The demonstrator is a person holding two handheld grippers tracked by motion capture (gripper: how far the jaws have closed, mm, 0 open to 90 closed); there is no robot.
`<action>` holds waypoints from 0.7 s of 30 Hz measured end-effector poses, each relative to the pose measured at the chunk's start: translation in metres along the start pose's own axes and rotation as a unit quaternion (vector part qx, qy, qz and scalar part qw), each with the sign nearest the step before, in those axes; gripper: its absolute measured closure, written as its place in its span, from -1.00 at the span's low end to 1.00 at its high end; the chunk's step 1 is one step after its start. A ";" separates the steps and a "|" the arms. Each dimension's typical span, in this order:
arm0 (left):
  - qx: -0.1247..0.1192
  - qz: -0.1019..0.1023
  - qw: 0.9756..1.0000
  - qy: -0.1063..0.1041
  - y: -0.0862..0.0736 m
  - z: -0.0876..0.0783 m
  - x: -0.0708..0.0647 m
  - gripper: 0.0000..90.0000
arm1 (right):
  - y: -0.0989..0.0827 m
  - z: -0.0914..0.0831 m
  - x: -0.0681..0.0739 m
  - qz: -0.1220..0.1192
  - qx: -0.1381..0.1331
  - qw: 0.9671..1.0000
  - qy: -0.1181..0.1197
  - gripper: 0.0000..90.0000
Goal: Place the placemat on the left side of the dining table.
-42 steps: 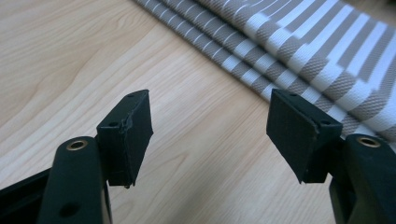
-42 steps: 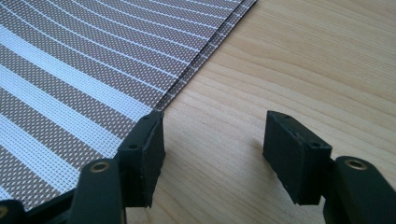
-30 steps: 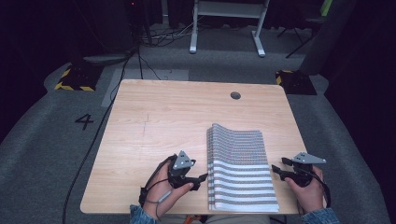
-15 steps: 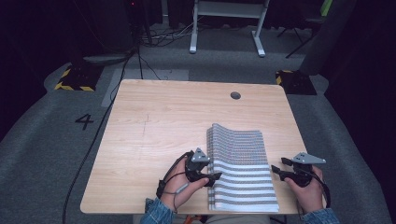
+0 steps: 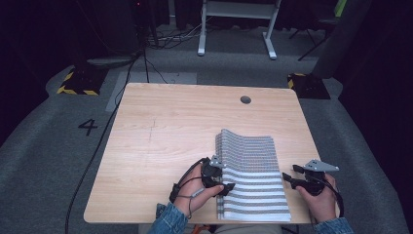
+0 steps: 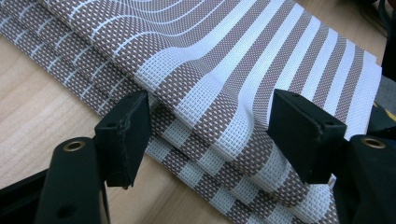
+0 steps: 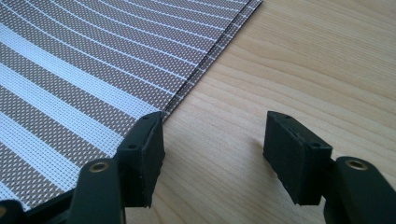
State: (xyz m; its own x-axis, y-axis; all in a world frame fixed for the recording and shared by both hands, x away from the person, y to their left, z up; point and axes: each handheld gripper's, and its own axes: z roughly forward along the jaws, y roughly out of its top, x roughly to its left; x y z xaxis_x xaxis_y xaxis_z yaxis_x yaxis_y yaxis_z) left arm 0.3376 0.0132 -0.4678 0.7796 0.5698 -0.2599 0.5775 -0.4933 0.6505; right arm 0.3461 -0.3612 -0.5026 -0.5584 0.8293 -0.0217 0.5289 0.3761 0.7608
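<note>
wood table (image 5: 160, 146) under striped mat (image 5: 251, 161). left gripper (image 5: 225, 186) has slid onto mat edge, jaws wide, holding nothing. right gripper (image 5: 288, 178) waits wide, empty. grab comes next.

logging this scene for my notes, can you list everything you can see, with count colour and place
striped mat: one, brown and white, folded in layers, near right part of the table
table: one, light wood, centre of the high view
cable hole: one, dark, far right of the tabletop
floor number 4: one, black, on grey carpet left of the table
white frame legs: one set, beyond the table
left tool: one, black, open, jaws astride the mat's left folded edge
right tool: one, black, open, at the mat's right edge
</note>
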 end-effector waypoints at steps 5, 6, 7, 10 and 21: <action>-0.008 0.032 0.999 0.012 0.008 -0.001 -0.011 -0.31 | 0.000 0.000 0.001 0.001 -0.001 1.000 0.000 -0.15; -0.011 0.025 1.000 0.007 0.011 0.001 -0.012 -0.31 | 0.000 0.000 0.001 0.001 -0.002 1.000 0.000 -0.15; -0.009 0.027 1.000 0.005 0.012 0.001 -0.012 -0.32 | 0.000 0.000 0.001 0.000 -0.001 1.000 0.000 -0.15; 0.000 0.022 1.000 0.014 0.011 0.009 -0.009 -0.35 | 0.000 0.000 0.001 0.000 0.000 1.000 -0.001 -0.15; -0.001 0.002 1.000 -0.018 0.011 0.031 -0.007 -0.32 | 0.000 0.001 0.002 0.005 -0.004 1.000 0.001 -0.15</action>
State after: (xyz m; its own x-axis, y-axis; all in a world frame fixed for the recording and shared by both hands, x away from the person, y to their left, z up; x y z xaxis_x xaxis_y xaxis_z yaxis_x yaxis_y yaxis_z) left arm 0.3464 -0.0166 -0.4814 0.7905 0.5431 -0.2831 0.5735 -0.4942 0.6533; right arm 0.3458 -0.3587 -0.5032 -0.5533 0.8329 -0.0128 0.5293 0.3634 0.7667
